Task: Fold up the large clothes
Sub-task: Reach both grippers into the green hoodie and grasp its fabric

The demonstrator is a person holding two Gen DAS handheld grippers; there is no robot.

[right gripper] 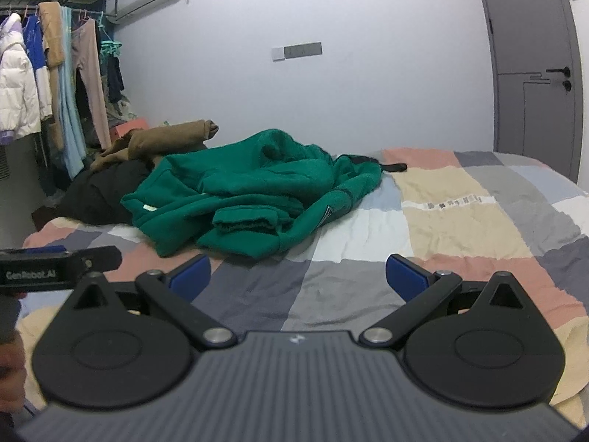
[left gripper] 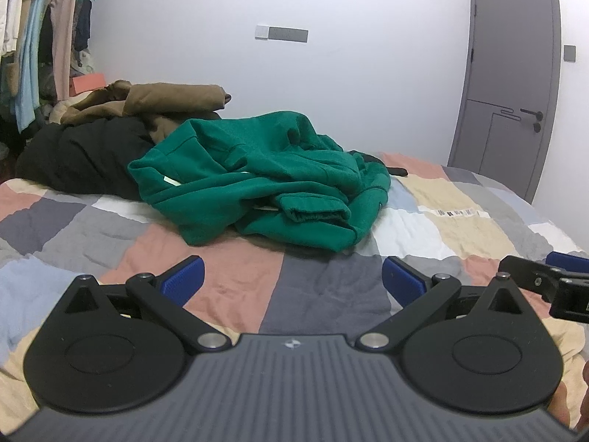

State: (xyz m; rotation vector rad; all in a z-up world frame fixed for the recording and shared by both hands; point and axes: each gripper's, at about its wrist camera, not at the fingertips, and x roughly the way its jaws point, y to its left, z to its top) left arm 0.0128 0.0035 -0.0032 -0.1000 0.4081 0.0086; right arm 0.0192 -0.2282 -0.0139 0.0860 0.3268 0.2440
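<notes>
The left gripper [left gripper: 292, 281] hangs low over the bed's patchwork quilt [left gripper: 235, 283], its blue-padded fingers [left gripper: 184, 280] spread wide apart with nothing between them. The right gripper [right gripper: 298, 280] sits just beside it, to its right, fingers [right gripper: 405, 276] likewise wide apart and holding nothing.

Ahead of both sets of fingers, well beyond the tips, a crumpled green sweatshirt [left gripper: 257, 184] lies on the quilt, one ribbed cuff [left gripper: 316, 215] folded toward the grippers. From the right wrist view the same sweatshirt [right gripper: 250, 199] lies ahead and slightly left of the fingers.

Behind the sweatshirt and further left, a black garment [left gripper: 81, 154] is heaped on the bed, touching the green fabric, with a brown garment [left gripper: 165, 99] piled on top. Far left of the fingers, clothes hang on a rack [right gripper: 55, 73]. Far right, past the bed, a grey door [left gripper: 511, 73] stands closed in the pale wall.
</notes>
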